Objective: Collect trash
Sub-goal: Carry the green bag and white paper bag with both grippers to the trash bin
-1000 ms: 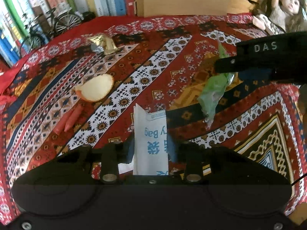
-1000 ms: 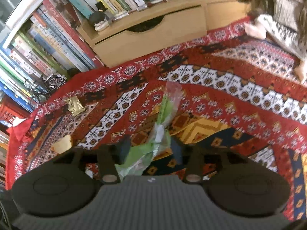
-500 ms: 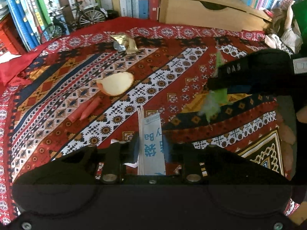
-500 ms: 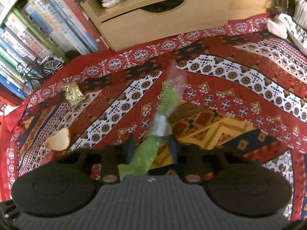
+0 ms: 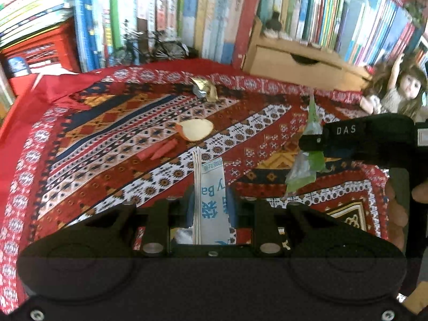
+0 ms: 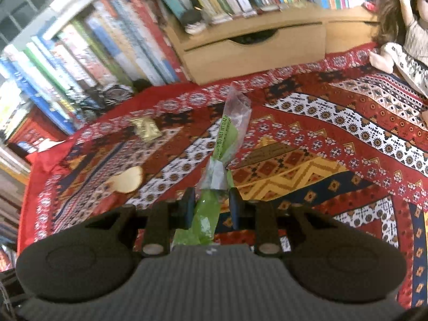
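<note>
A: Green wrapper (image 6: 227,144) pinched in right gripper (image 6: 209,203), white bag (image 5: 211,187) clamped in left gripper (image 5: 210,200), both above the desk (image 5: 107,160).
B: Keep both pinches tight; gold wrapper (image 5: 204,91) and peel (image 5: 196,129) remain.

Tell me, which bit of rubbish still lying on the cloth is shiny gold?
The crumpled gold foil wrapper at the far edge of the patterned cloth. The pale round peel and red strips nearer are dull.
</note>
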### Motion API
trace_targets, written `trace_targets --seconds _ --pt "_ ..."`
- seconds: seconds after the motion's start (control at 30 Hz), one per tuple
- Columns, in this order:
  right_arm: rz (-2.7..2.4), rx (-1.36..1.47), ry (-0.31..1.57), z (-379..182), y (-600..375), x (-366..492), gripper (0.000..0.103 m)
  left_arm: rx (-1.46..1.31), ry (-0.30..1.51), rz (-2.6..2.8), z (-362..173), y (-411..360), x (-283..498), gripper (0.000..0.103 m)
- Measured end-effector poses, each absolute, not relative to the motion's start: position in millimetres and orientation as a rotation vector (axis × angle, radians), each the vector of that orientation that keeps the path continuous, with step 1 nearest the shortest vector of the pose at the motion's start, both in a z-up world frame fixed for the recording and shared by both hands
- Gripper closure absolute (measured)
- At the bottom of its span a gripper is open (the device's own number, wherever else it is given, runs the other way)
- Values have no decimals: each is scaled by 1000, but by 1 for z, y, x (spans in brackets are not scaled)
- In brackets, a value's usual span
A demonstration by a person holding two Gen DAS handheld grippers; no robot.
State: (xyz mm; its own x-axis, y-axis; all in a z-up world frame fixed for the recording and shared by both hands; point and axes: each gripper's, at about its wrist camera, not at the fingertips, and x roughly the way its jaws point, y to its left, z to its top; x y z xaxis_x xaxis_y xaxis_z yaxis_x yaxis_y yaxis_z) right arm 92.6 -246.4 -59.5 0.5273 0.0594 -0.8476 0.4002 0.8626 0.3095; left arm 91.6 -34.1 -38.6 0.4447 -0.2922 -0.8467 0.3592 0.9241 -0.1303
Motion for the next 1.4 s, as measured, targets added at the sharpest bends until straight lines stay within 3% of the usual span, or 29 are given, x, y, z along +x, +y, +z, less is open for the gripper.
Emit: trace_targets --seconds 0.63,1.03,1.4 --pt "25 407 1033 -19 -89 -36 73 -81 1005 -286 -22 137 -70 80" --pt "164 332 1135 -46 26 -124 73 -173 1104 -189 -82 249 -173 80" --pt "283 197 1323 -107 101 -164 72 -217 1227 -130 -167 295 -215 80"
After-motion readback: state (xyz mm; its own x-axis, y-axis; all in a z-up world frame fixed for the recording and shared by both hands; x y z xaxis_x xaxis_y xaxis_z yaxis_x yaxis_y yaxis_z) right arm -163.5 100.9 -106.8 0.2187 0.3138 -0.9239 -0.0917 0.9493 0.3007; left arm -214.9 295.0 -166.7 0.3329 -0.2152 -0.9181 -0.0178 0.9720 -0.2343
